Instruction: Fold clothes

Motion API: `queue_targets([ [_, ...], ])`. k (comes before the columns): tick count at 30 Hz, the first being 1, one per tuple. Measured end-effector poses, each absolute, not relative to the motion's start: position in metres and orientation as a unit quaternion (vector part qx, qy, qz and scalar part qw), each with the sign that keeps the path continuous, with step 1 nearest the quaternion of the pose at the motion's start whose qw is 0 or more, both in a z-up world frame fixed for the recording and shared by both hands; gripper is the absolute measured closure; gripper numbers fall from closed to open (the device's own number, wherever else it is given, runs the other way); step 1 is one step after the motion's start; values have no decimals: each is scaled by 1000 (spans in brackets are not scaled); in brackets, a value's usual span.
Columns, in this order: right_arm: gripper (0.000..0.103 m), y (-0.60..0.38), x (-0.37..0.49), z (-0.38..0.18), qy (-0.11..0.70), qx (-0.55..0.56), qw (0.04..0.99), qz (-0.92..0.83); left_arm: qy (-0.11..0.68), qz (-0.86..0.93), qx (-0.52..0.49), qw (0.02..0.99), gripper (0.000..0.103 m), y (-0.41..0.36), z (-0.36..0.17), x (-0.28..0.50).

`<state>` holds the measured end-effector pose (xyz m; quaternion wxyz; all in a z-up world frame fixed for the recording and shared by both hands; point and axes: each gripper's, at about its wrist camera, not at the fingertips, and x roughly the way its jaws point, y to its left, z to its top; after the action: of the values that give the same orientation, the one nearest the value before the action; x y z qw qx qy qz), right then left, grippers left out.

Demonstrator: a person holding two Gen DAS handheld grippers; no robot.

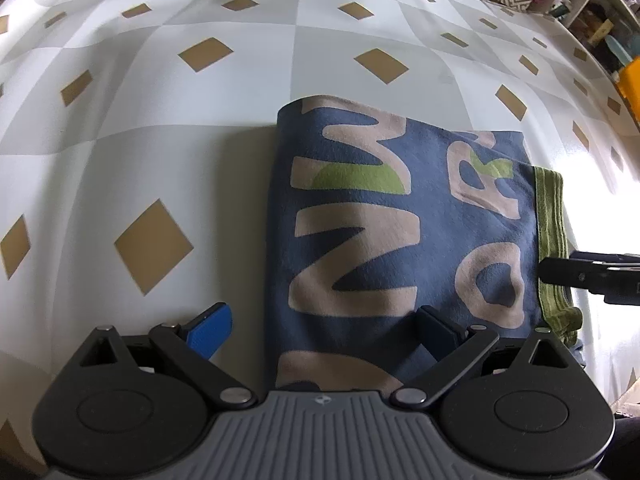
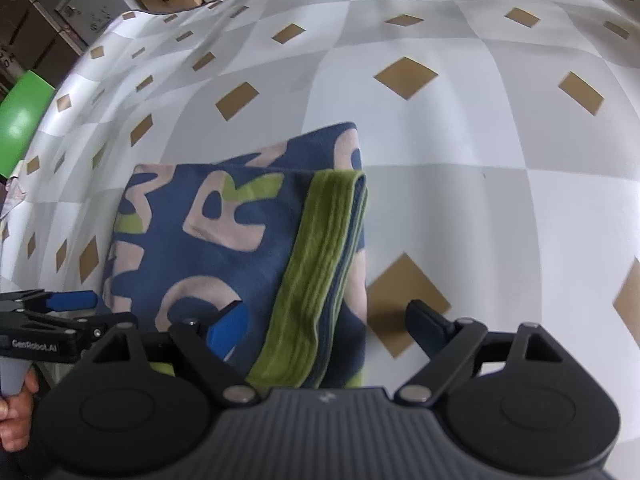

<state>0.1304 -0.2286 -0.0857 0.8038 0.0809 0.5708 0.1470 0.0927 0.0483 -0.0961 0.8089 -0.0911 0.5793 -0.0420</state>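
Blue folded garment [image 1: 400, 220], both tools angled steeply down, jaws wide

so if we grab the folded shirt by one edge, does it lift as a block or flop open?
Probably flops: the shirt is soft knit, layers lying loose. The green hem sits unpinned on top, so it would likely slide or unfold. Looks light; a push may bunch it on the smooth tablecloth.

Checked grey-white tablecloth [image 1: 160, 128], tan diamonds; folded blue garment [image 1: 400, 216] lying flat.
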Motion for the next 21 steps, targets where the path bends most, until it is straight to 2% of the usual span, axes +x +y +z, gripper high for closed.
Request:
queue_targets([
  [6,12,-234,138,-87,566,92,798,182,578,-66,-95,808,3,54,-97,102],
  [21,14,-222,161,-91,550,142,790,233,567,-147,-53,809,1,27,-97,96],
])
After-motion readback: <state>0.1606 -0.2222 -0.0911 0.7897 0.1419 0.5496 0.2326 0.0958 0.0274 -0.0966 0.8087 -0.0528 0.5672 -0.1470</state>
